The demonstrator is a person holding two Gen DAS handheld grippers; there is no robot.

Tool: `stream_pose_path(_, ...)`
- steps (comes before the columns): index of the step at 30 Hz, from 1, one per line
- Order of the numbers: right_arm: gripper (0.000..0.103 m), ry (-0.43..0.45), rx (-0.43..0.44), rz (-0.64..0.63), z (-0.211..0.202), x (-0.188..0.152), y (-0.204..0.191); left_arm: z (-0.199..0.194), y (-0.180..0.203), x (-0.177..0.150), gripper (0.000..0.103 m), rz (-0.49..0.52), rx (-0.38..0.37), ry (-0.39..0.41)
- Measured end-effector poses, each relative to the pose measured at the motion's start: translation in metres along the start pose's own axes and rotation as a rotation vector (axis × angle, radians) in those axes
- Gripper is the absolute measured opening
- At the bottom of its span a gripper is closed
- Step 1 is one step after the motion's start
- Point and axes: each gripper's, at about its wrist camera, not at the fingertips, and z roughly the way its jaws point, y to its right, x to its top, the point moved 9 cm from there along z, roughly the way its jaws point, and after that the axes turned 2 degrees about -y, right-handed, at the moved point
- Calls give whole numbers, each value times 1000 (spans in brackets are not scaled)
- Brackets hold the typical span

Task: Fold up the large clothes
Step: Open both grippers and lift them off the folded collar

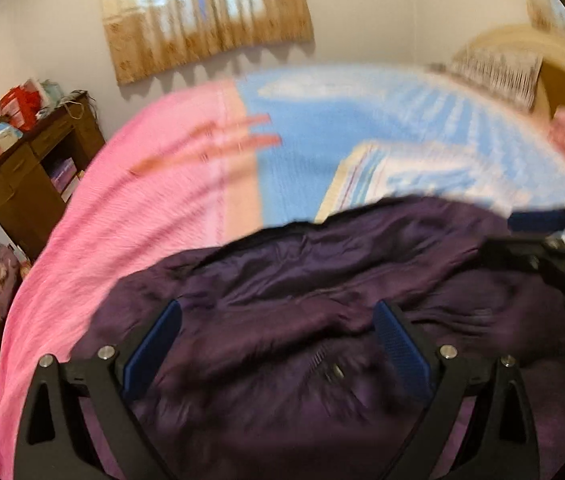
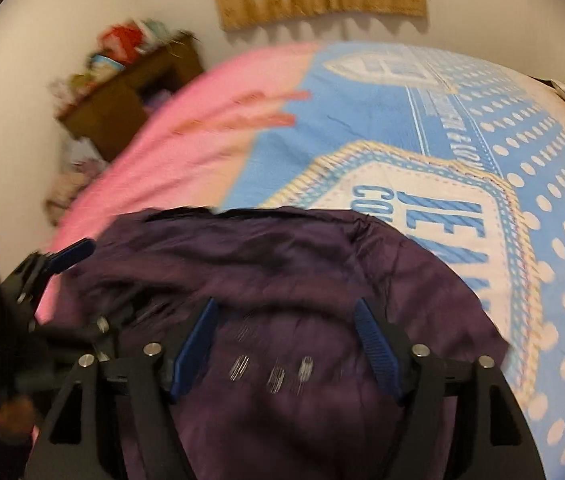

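Jacket, dark purple and padded point(image 1: 322, 300), lies bunched on my blue-and-pink bedspread point(image 2: 362, 112), near edge. Left gripper point(image 1: 278, 344) and right gripper point(image 2: 286, 344) gape wide, empty; most folding remains, I reckon.

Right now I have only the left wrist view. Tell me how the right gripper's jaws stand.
Observer: The right gripper is open. The purple garment lies beneath it, not pinched.
Operator: Report where the garment's right edge ends.
Observer: It ends on the blue bedspread, overlapping a white lettered panel.
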Motion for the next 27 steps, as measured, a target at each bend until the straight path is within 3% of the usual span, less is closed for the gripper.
stream_pose_path(4, 74, 30, 85, -26, -72, -56, -2, -76, -12, -34, 99, -21, -33, 71)
stream_pose_path(8, 76, 23, 149, -13, -126, -129, 2, -135, -34, -105, 100, -61, -50, 77)
stream_pose_path(12, 76, -20, 134, 4, -166, -221, 17, -167, -58, -179, 100, -116, -34, 50)
stream_pose_path(17, 77, -46, 122, 104, -173, -315, 36, -186, -73, -261, 100, -197, -23, 2)
stream_pose_path(22, 76, -12, 221, 217, -149, -359, 35, -184, -67, -299, 98, -287, -97, -20)
stream_pose_path(27, 77, 90, 254, 234, -133, -358, 23, -180, -52, -320, 98, -338, -188, 7)
